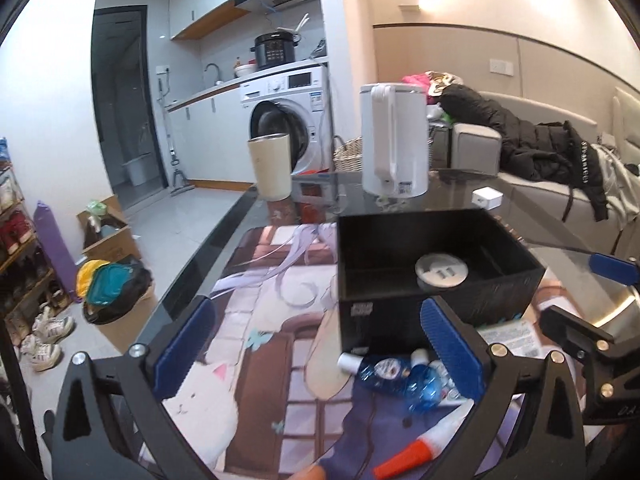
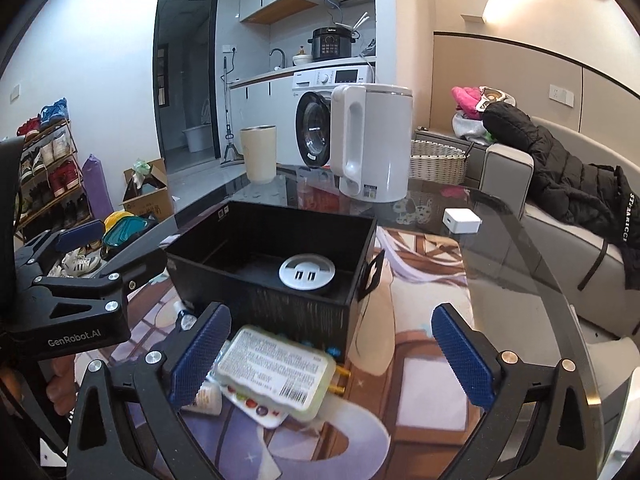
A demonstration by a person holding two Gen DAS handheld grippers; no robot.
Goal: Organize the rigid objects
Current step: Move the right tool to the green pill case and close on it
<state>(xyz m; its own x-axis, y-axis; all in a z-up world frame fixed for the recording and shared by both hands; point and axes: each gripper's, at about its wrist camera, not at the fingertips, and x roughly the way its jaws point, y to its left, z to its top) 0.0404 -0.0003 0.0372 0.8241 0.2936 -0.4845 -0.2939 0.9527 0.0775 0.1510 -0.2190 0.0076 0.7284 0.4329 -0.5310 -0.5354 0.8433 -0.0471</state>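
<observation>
Box: my open black plastic box (image 2: 280,312) sits on the picture mat (image 1: 256,320) on the dark glass desk (image 2: 520,280). I see it between my two tools, a bit ahead of both.
Inside the box: a round white disc with two dark slots (image 2: 306,273) lies flat on the bottom, near the front wall.
Left fingers: my left gripper (image 1: 320,352) has its blue fingers (image 1: 186,346) spread wide. They grasp nothing.
Under the left tool: a small clear blue bottle with a white cap (image 1: 384,370) lies on its side, just beside the front of the box. A white tube with an orange-red cap (image 1: 420,448) lies near it, closer to me.
Right fingers: my right gripper (image 2: 332,354) is spread wide too. Its blue fingers (image 2: 464,354) grasp nothing.
Under the right tool: a flat pale green pack with a white printed label (image 2: 276,372) lies tilted, just beside the front wall of the box. I cannot tell if it touches the box.
Far side of the desk: a tall white electric kettle (image 2: 372,144) and a cream cup with a metal rim (image 2: 259,154) stand up straight past the box.
Right of the box: a small white square plug block (image 2: 462,221) sits on the glass, apart from the box.
</observation>
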